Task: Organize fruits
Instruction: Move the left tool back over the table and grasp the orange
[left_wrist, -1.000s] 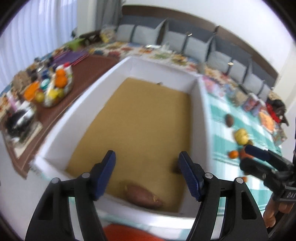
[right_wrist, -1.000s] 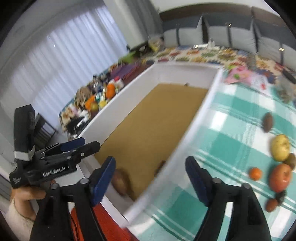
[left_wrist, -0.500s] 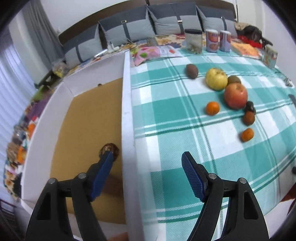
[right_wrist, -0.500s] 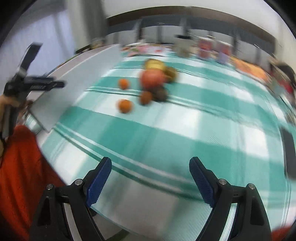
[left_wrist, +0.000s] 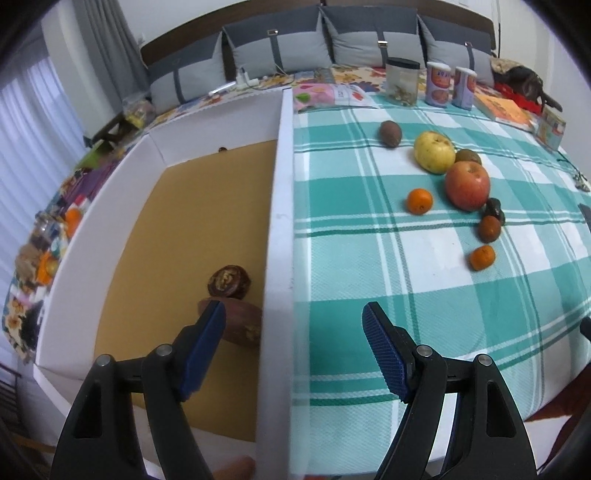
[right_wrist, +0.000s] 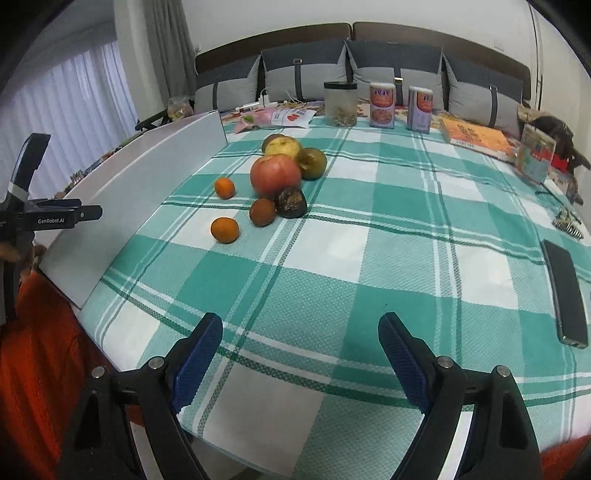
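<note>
Left wrist view
Left gripper (left_wrist: 293, 341): released, nothing between its pads; its jaws have just been opening, straddling the right wall of the white box (left_wrist: 279, 206).
Inside the box: two items, a sweet potato (left_wrist: 240, 321) and a dark round fruit (left_wrist: 229, 282) touching it, both against that wall.
On the checked cloth (left_wrist: 369, 277), right of the box: eight fruits, including two small oranges (left_wrist: 419, 200), one red apple (left_wrist: 467, 185), one yellow fruit (left_wrist: 434, 152).

Right wrist view
Right gripper (right_wrist: 301, 354): released, empty, over bare cloth, well apart from the fruit cluster.
Beyond the fruit: two tins (right_wrist: 382, 105), one jar (right_wrist: 340, 104).
Far right: one phone (right_wrist: 565, 291).
</note>
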